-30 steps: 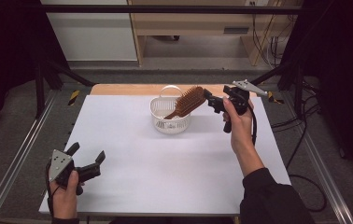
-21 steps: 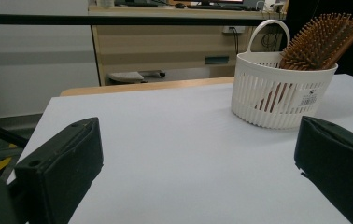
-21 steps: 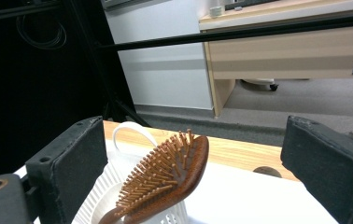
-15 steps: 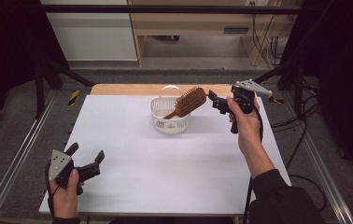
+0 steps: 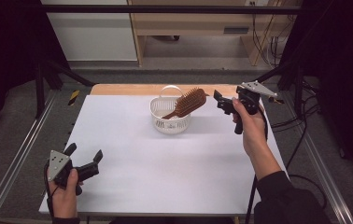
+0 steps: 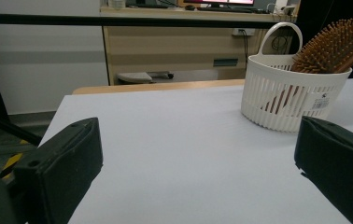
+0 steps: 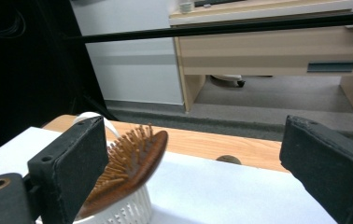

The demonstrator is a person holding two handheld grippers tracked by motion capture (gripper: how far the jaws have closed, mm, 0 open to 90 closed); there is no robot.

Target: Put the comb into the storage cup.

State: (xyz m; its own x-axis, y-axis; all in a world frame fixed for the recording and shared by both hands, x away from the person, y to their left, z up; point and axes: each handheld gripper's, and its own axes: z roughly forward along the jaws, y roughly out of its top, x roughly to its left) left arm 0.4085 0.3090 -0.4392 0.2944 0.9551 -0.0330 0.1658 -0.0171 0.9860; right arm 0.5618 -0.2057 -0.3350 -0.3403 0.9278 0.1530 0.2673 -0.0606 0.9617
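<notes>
High view first: the right gripper point(image 5: 224, 101) hangs above the far right part of the table point(image 5: 174, 172), its jaws spread apart with nothing between them, pointing left toward the hairbrush point(image 5: 187, 103). A clear gap separates the jaw tips from the bristled head. In the right gripper view those jaws stand wide at either side, and the hairbrush point(image 7: 129, 170) shows low at the left, partly behind the left jaw; the jaws have just closed a little, with nothing between them.

The hairbrush stands handle-down in the white basket point(image 5: 170, 119), its head leaning out over the rim toward the right gripper, bristles turned up and away from the person. The basket sits near the middle of the table's far edge, with a strip of bare wood point(image 5: 128, 89) just behind it.

Nothing lies between the right gripper and the brush. The right hand point(image 5: 249, 126) grasps the gripper from below, forearm running in from the table's near right corner.

At the near left corner, the left gripper point(image 5: 83, 161) rests low over the table in the left hand point(image 5: 65, 196), jaws apart and empty. The left gripper view looks across open tabletop to the basket point(image 6: 291, 100) and the brush head point(image 6: 338, 44).
</notes>
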